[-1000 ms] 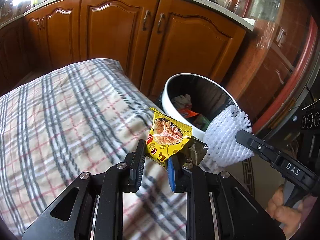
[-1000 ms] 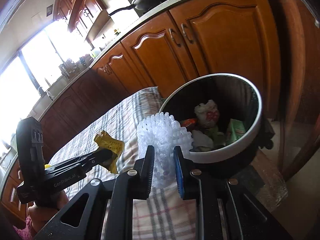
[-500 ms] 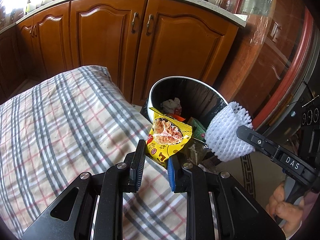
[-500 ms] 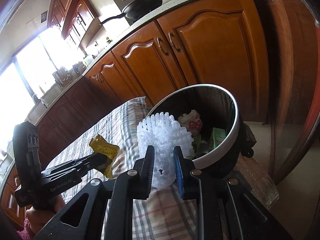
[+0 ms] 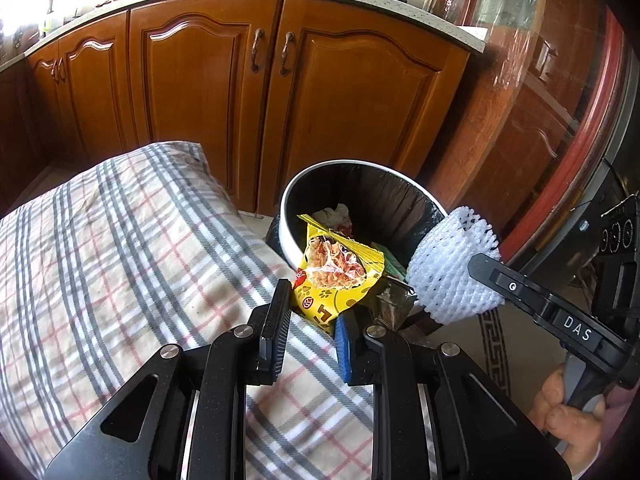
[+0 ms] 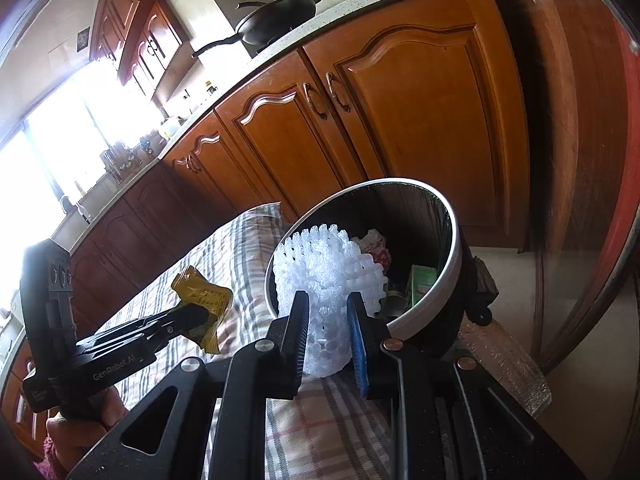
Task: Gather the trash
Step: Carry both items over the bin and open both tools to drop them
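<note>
1. Left wrist view now shows the bin [image 5: 362, 168] larger and nearer the middle of the frame than a second ago. Your yellow packet [image 5: 336, 276] now overlaps the near rim instead of hanging over the plaid cloth [image 5: 120, 248]. I judge you are almost in place to drop it.
2. Right wrist view tells the same for the other hand: the bin [image 6: 456, 240] has grown, and the white foam net [image 6: 328, 280] now stands in front of its mouth at lower centre.
3. Neither grip has changed. Your left gripper [image 5: 308, 332] pinches the packet's lower corner, and your right gripper [image 6: 328, 332] is pressed tight on the net's narrow end.
4. Only the left view shows the packet's printed face and the net from the side, at right of frame, held beside the bin's rim.
5. Only the right view looks deep into the bin: crumpled paper and a green carton [image 6: 420, 284] lie inside. It also shows your left gripper [image 6: 192, 320] side-on at lower left, with the packet [image 6: 204, 292] apparently over the cloth, short of the rim.
</note>
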The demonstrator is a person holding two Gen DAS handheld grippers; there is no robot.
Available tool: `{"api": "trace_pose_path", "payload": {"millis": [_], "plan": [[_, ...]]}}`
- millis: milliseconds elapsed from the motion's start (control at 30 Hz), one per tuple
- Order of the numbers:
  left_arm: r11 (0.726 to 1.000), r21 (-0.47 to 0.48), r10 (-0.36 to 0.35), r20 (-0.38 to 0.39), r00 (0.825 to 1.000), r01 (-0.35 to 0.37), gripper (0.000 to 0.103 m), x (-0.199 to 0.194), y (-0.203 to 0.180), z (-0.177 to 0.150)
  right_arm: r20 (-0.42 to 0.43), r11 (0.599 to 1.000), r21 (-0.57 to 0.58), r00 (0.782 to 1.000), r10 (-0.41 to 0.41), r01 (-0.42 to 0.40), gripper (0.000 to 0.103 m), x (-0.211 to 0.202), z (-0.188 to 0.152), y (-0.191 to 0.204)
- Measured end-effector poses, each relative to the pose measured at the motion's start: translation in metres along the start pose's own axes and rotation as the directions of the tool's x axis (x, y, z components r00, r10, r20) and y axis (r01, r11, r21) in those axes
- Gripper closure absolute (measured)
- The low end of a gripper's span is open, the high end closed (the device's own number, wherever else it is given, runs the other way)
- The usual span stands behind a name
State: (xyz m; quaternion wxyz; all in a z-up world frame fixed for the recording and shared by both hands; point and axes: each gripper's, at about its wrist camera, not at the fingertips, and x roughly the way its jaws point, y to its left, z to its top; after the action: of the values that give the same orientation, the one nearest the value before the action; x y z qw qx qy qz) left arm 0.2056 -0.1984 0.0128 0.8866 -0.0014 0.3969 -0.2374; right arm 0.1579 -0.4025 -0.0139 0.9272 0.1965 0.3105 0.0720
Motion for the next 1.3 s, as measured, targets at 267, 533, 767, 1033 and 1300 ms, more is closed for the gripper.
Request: {"api": "trace_pose_path", "payload": {"millis": [267, 533, 767, 1033, 1300], "plan": [[1.0, 0.013, 0.0, 0.001, 1.0, 0.0, 0.085, 0.007, -0.011, 0.008, 0.01, 1.0, 0.001, 1.0, -0.011, 0.011, 0.083, -0.002, 0.001, -0.001], [1.0, 0.03, 0.002, 0.002, 1.0, -0.002, 0.085, 0.018, -0.022, 0.02, 0.018, 1.0, -0.006, 1.0, -0.025, 0.025, 0.083, 0.001, 0.011, -0.003], [0.999, 0.034, 0.011, -0.005, 1.0, -0.011, 0.085, 0.027, -0.029, 0.03, 0.023, 0.999, -0.019, 0.999, -0.038, 0.038, 0.083, 0.005, 0.021, -0.007], [0.999, 0.043, 0.022, -0.016, 1.0, -0.022, 0.085, 0.041, -0.034, 0.041, 0.023, 0.998, -0.027, 0.998, -0.05, 0.051, 0.083, 0.011, 0.03, -0.011], [0.998, 0.056, 0.042, -0.039, 0.998, -0.039, 0.085, 0.059, -0.038, 0.048, 0.01, 0.998, -0.03, 0.998, -0.063, 0.063, 0.083, 0.019, 0.036, -0.017]]}}
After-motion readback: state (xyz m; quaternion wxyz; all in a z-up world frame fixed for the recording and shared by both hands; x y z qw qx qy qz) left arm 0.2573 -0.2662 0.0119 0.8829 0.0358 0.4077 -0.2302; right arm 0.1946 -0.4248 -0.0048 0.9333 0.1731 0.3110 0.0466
